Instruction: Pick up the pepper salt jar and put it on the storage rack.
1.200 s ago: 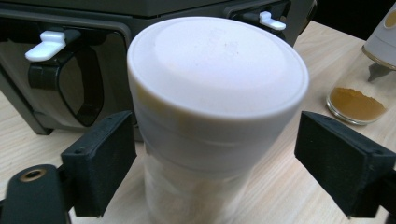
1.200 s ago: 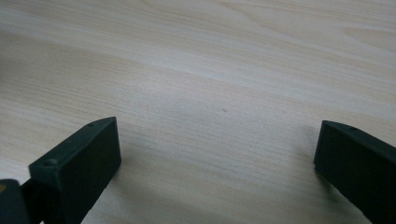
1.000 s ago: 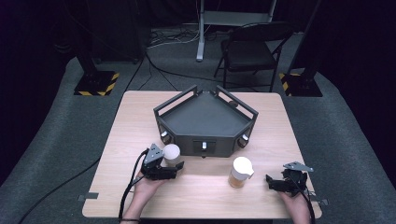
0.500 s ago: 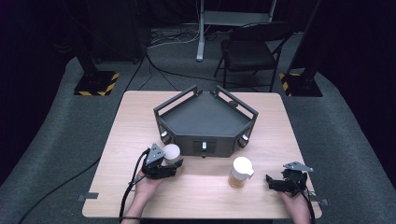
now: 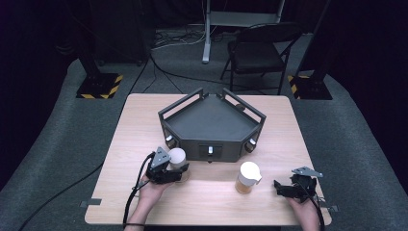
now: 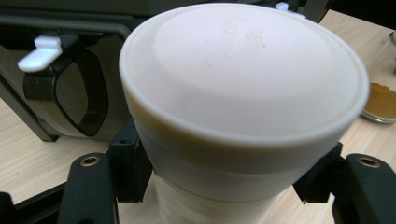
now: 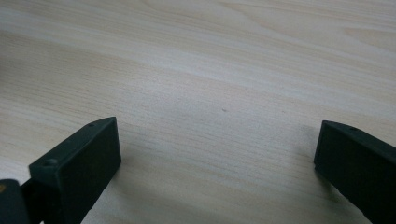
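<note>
L gripper (image 5: 174, 169): my jaws have just been closing and now clamp a white-lidded jar (image 6: 243, 116), one pad on each side of the body, just under the lid rim. Jar stands upright on the table (image 5: 144, 120), just in front of the dark tray's (image 5: 211, 120) near-left corner; the tray serves as ref. for all places below.

R gripper (image 5: 288, 188): my jaws stand apart, nothing between them, bare wood under them. It rests well off the tray's near-right corner, at the table's front edge.

A second jar (image 5: 247, 178) with white lid and brownish contents stands in front of the tray's near-right face, between the two grippers, apart from both.

Handling, by judgement:
- Body looks like stiff plastic w/ smooth wall; likely slippery, so keep clamp firm, no jerks
- Weight prob. light to moderate; contents not readable on this one
- Lid overhangs the wall; the rim acts as a stop if the jar slides down through the pads
- Best hold: on the straight wall below the lid, as now. Avoid gripping the lid itself; it may pop or turn
- Keep upright during lift
</note>
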Tool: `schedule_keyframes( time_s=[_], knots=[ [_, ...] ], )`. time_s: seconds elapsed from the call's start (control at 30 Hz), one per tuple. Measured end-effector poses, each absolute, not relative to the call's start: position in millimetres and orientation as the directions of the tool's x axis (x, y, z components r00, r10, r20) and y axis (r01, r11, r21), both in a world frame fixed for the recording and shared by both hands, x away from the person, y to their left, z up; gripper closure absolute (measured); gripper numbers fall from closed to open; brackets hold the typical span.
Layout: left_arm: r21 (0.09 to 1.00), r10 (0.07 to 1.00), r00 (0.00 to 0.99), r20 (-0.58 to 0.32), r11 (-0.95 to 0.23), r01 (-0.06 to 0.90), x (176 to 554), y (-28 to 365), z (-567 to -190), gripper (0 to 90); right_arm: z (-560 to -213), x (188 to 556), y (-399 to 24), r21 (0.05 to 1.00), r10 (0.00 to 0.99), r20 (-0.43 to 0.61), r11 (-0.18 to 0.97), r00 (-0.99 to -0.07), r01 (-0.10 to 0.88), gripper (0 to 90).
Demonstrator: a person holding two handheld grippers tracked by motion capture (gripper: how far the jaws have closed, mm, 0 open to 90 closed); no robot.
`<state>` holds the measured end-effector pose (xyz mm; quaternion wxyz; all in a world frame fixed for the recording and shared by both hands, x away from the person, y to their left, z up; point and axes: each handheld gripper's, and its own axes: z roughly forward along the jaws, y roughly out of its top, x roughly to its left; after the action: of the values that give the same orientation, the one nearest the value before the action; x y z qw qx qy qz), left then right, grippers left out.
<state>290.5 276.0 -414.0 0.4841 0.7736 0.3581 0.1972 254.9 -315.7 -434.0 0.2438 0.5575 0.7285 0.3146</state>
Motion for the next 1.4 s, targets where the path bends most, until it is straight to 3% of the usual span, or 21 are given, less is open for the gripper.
schedule_keyframes(
  time_s=[0.97,1.4],
  knots=[
    [0.921,0.751,0.660,-0.014,-0.247,0.300,282.8,288.2,-350.8,34.1,-434.0,254.9,-315.7,0.730,0.966,-0.004,0.180,-0.259,0.659,0.0],
    [0.917,0.732,0.681,0.024,-0.288,0.276,289.4,284.1,-322.6,34.1,-434.0,254.9,-315.7,0.730,0.966,-0.005,0.181,-0.260,0.659,0.0]
  ],
)
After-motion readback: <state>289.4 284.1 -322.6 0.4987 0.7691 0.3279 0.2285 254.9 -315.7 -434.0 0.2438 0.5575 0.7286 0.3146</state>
